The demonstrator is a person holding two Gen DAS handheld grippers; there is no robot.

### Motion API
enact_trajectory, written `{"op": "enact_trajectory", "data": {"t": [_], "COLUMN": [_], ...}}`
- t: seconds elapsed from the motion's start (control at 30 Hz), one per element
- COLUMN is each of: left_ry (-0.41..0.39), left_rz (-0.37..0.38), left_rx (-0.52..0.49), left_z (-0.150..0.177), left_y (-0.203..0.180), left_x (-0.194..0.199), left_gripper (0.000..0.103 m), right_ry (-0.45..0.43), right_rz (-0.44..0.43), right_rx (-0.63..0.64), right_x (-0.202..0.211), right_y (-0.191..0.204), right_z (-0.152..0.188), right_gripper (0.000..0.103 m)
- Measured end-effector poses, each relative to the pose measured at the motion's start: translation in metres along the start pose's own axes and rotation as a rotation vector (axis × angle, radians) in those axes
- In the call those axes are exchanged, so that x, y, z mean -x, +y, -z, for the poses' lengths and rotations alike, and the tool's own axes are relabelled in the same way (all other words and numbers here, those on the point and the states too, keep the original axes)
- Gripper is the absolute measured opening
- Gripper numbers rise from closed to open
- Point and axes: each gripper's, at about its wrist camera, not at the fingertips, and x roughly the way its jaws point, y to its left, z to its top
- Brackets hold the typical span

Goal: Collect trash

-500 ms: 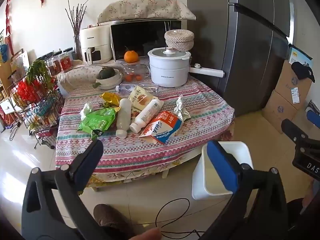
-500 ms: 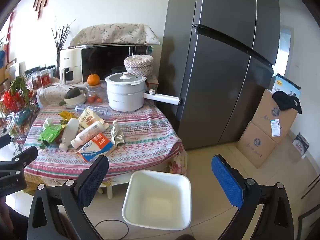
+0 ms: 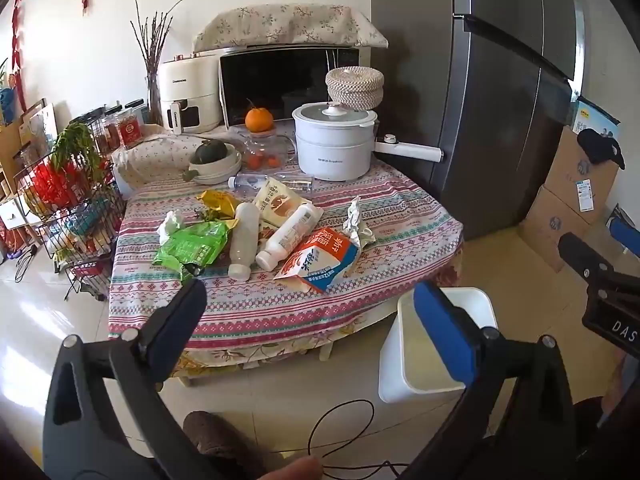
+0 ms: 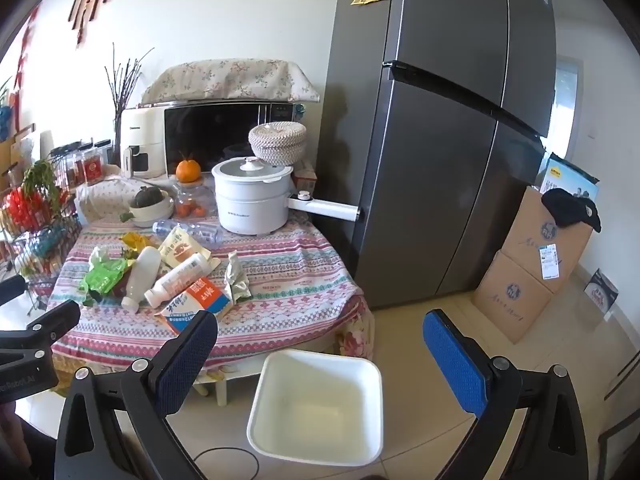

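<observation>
The worktop (image 3: 280, 304) is a low table under a striped patterned cloth. Its near edge faces both cameras, with bare cloth between that edge and the trash. A tall grey refrigerator (image 4: 440, 160) stands close to its far right corner, and wire racks (image 3: 72, 216) stand just beside its left edge. Tiled floor lies open in front of the worktop and to the right, up to stacked cardboard boxes (image 4: 532, 264). A white bin (image 4: 316, 404) stands on the floor just beside the near right corner of the worktop; nothing shows inside it. A thin black cable (image 3: 340, 436) loops on the floor near the bin.

The trash lies grouped left of centre on the worktop: a green wrapper (image 3: 192, 244), two white bottles (image 3: 244, 240) on their sides, a flattened blue, white and orange carton (image 3: 320, 260), a crumpled silver wrapper (image 3: 356, 220), a yellow wrapper (image 3: 218, 202), a cream pouch (image 3: 276, 200) and a clear bottle (image 3: 260, 180). A white pot (image 3: 334, 140) stands behind the group.

Left hand-held gripper (image 3: 320, 320): fingers fully apart, nothing between them, in front of the near edge. Right hand-held gripper (image 4: 320, 344): fingers fully apart, nothing between them, above the bin.
</observation>
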Motion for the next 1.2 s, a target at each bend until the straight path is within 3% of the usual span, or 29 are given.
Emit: {"op": "enact_trajectory", "data": {"t": [1.2], "left_ry": [-0.011], "left_rz": [0.014], "left_rx": [0.014], "left_z": [-0.0019], "left_y": [0.0031], "left_x": [-0.001], "left_gripper": [0.103], "right_ry": [-0.01], "right_rz": [-0.015], "right_rx": [0.003], "right_x": [-0.0035], "right_y": [0.0057], "right_z": [0.0006], "right_gripper": [0.103]}}
